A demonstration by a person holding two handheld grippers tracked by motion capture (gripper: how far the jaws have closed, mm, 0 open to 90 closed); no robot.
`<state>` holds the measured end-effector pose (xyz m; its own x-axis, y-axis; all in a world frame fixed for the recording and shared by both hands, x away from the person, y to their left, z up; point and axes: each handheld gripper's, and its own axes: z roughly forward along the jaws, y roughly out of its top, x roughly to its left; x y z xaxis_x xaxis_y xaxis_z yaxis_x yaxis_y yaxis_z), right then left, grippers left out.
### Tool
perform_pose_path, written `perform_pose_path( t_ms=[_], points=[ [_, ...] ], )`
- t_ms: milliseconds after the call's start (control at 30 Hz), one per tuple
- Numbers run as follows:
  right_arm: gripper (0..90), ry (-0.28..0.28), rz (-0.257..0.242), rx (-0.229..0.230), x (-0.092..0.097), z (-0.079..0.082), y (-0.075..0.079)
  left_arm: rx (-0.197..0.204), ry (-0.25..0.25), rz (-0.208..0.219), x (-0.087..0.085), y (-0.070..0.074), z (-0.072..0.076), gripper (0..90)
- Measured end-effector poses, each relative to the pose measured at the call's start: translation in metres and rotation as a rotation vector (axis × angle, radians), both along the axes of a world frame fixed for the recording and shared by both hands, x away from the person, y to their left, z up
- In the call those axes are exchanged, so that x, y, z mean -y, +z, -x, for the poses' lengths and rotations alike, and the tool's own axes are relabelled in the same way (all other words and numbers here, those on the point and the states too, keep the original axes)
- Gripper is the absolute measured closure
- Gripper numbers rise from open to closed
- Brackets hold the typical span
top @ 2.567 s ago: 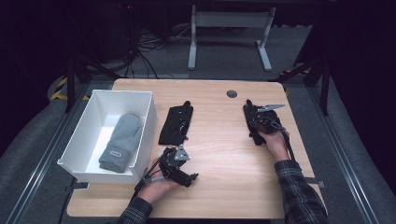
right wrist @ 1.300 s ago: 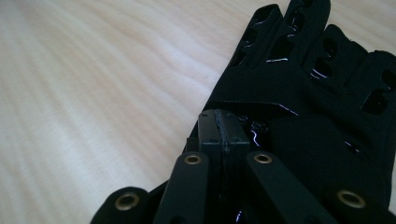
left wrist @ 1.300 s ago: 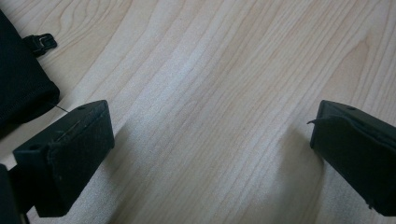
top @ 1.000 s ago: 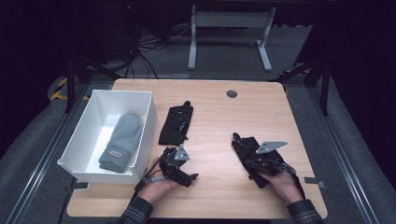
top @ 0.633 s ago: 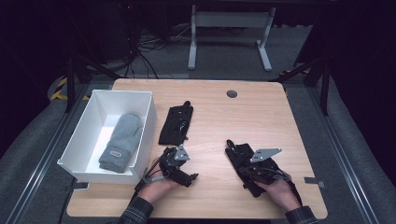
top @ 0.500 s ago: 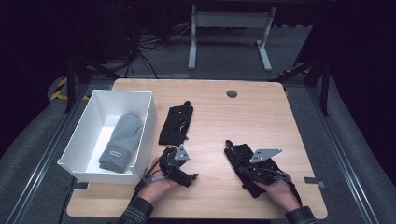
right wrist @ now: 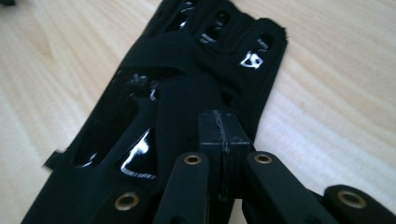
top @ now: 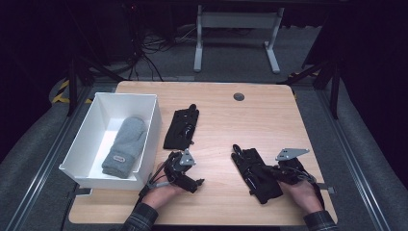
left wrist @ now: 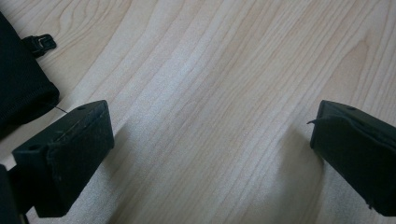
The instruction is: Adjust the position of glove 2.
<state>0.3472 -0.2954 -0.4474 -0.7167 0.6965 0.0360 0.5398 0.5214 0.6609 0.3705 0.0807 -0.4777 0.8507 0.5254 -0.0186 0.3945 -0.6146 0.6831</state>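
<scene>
At the desk's [top: 269, 115] near edge, two hands are coming in from below, each holding a gripper. The left hand [top: 161, 190] is resting near the front-left part of the desk, just beside the near corner of the white bin [top: 149, 139], and is holding the left gripper [top: 185, 171] low over the wood. In the left gripper view its jaws are standing wide apart with bare wood grain between them, holding nothing; a dark edge of fabric is showing at that view's upper left.

Toward the front-right corner, the right hand [top: 303, 195] is holding the right gripper [right wrist: 224, 135], whose jaws are pressed together on the cuff end of a black glove [top: 255, 171]. That glove is lying flat on the desk with its fingers pointing away toward the far-left. In the right gripper view the glove [right wrist: 187, 93] is stretching away from the closed jaws, with glossy patches catching light.

Farther in, a second black glove [top: 182, 127] is lying flat just beside the bin's right wall. Inside the bin, a grey mitten [top: 125, 147] is lying lengthwise.

Near the desk's far edge, a round cable hole [top: 238, 96] is sitting in the wood.
</scene>
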Motion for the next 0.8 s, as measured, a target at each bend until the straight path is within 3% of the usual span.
perform_pose_path(
  t_ms=[267, 333, 467, 633, 700, 800],
  points=[
    [90.0, 0.054, -0.006, -0.025, -0.009, 0.026, -0.003, 0.000, 0.001, 0.000, 0.000, 0.000, 0.000, 0.0],
    [90.0, 0.063, -0.005, -0.003, -0.010, 0.029, -0.001, 0.000, 0.001, -0.001, 0.000, 0.000, 0.000, 0.0],
    [88.9, 0.020, -0.037, 0.055, -0.001, 0.025, 0.007, -0.017, 0.005, -0.030, 0.003, 0.005, -0.001, 2.3],
    [55.4, -0.078, -0.035, 0.088, 0.017, 0.012, 0.002, -0.009, 0.052, -0.029, 0.002, 0.012, -0.005, 17.5],
    [47.7, -0.112, -0.022, 0.094, 0.024, 0.008, -0.002, -0.021, 0.067, -0.030, 0.001, 0.017, -0.009, 25.2],
    [38.3, -0.157, -0.030, 0.099, 0.035, 0.004, -0.008, -0.009, 0.088, -0.040, 0.001, 0.024, -0.016, 45.4]
  ],
)
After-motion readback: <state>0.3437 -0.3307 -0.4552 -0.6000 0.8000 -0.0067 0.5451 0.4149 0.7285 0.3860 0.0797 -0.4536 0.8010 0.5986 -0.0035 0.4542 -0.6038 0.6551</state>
